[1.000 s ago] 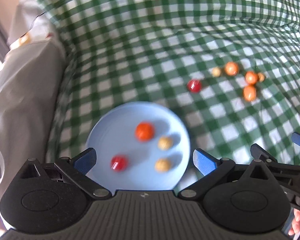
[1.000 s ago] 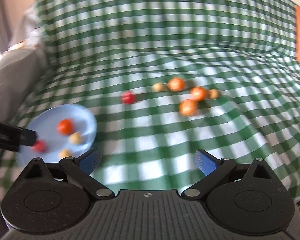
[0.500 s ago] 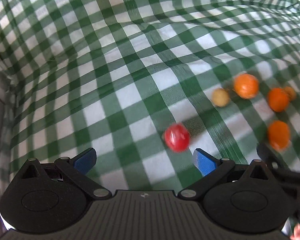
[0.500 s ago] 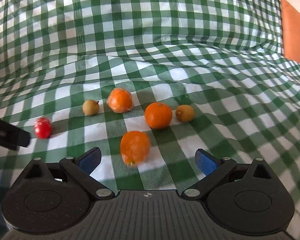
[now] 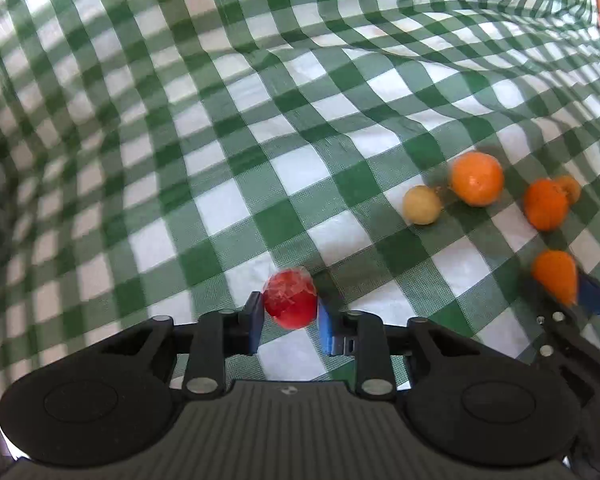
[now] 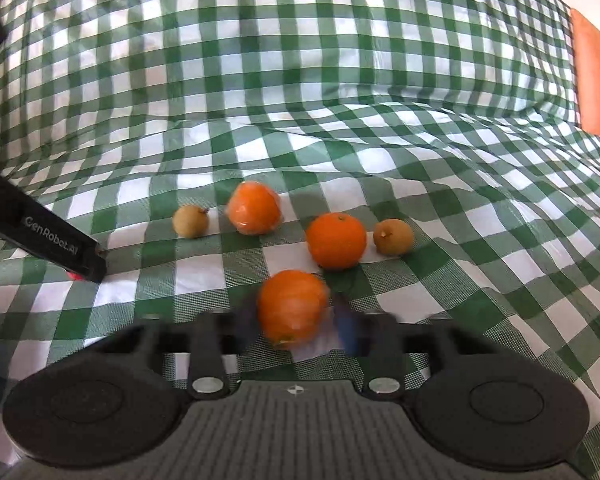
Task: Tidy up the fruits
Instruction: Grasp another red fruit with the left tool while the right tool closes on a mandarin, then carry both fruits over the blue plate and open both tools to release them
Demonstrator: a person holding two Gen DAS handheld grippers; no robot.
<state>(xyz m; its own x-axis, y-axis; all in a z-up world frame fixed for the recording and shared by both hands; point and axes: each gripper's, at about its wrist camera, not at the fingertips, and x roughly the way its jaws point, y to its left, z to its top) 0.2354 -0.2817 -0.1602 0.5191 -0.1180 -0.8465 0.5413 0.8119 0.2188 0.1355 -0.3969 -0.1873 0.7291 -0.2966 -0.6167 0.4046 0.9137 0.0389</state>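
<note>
Fingers (image 5: pixel 256 322) of both hands have just closed: left pinching the red fruit (image 5: pixel 290 298), right seemingly pinching an orange (image 6: pixel 292 306), ready to move.

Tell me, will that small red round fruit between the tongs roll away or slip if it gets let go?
The small red round fruit looks ball-shaped, so it would probably roll once released. Its surface looks shiny, as if wrapped in crinkled clear film, so it may slide against the left tongs. The green-and-white checked cloth is wrinkled, which might stop it soon.
</note>
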